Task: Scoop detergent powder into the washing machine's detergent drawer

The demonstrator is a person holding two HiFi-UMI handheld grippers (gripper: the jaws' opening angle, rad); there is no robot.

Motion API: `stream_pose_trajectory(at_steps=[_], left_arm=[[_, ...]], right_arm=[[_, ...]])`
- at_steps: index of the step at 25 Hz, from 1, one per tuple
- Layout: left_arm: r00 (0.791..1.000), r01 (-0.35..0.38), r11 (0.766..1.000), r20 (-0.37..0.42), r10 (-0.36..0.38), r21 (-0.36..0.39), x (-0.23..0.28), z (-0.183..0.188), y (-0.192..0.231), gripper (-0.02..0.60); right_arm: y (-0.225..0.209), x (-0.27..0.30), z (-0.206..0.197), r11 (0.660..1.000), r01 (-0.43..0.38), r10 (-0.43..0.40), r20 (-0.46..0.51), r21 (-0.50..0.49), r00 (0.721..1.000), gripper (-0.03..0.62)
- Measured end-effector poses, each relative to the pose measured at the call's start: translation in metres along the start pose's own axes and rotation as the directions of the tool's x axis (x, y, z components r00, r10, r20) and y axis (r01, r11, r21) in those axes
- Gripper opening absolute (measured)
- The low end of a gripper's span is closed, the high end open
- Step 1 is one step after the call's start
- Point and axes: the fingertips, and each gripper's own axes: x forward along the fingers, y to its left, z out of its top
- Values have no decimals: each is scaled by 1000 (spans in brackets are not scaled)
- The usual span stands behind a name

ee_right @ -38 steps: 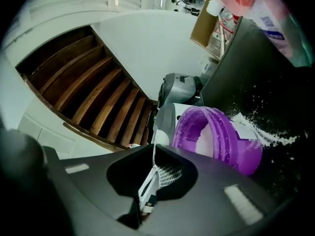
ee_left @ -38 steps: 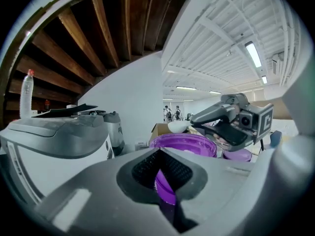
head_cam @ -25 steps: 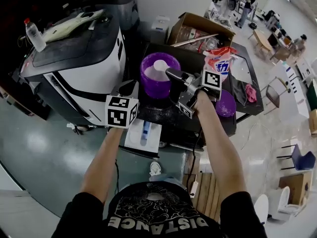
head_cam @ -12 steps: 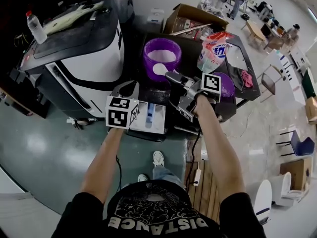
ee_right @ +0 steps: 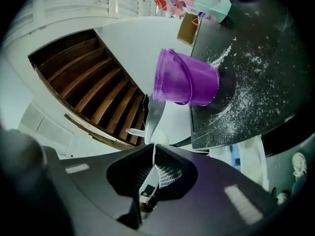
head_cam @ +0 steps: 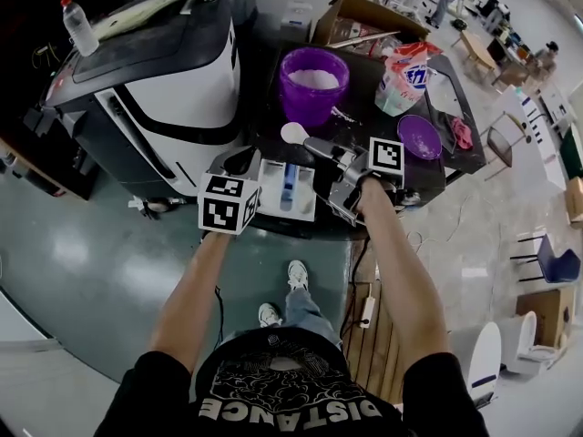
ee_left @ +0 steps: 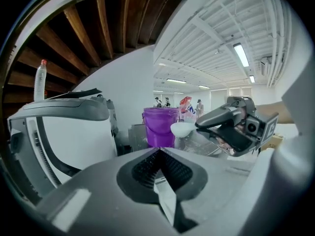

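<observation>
Scoop point(head_cam: 293, 133) is hovering loaded just beyond the drawer point(head_cam: 287, 189), with the right gripper point(head_cam: 316, 144) clamping its handle. The left gripper point(head_cam: 243, 160) is sitting with jaws pressed together. Tipping too early is risking powder spilling onto the table point(head_cam: 369, 130).

A red-capped plastic bottle point(head_cam: 78, 25) stands far left; a cardboard box point(head_cam: 360, 21) sits behind the table point(head_cam: 364, 98), and a pink cloth point(head_cam: 458, 135) lies on its right edge.

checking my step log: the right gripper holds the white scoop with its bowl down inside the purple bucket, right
Not quite. The right gripper does hold the white scoop, but its bowl is not inside the purple bucket. It is outside the bucket, over the dark table between the bucket and the detergent drawer. The head view shows this.
</observation>
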Motion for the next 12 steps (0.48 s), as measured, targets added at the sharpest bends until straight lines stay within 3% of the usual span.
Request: stream_pose_trajectory(at_steps=[12], left_arm=[[998,-4,1000,-64,3,-14,-12,-47,-2,6]], right_arm=[[-59,16,-48,983,123,-147,-176,-139,973,37]])
